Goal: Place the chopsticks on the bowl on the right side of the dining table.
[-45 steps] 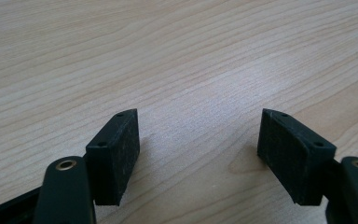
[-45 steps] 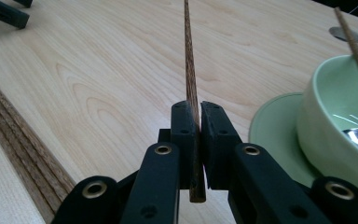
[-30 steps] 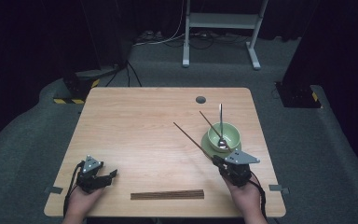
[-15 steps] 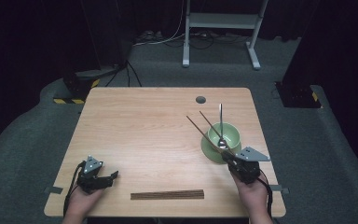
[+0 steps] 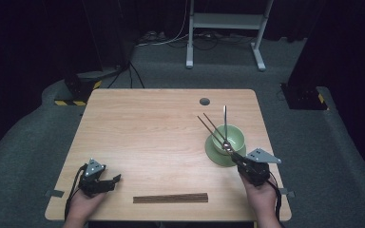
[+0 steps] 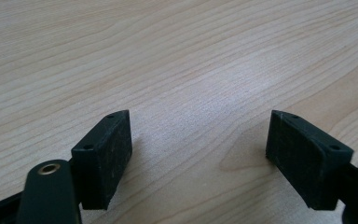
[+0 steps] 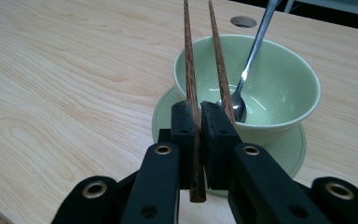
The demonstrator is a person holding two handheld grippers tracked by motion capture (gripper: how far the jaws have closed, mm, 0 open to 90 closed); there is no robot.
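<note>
Right gripper, jaws pinching two brown wooden chopsticks angled over pale green ceramic bowl on matching saucer, metal spoon inside; left gripper, jaws spread, well left of bowl

The left hand comes in from the bottom edge and holds the left gripper low over the table, near its front left corner. Its two black fingers stand wide apart with nothing between them. The right hand holds the right gripper near the front right. Its fingers are pressed together on a pair of chopsticks.
</note>
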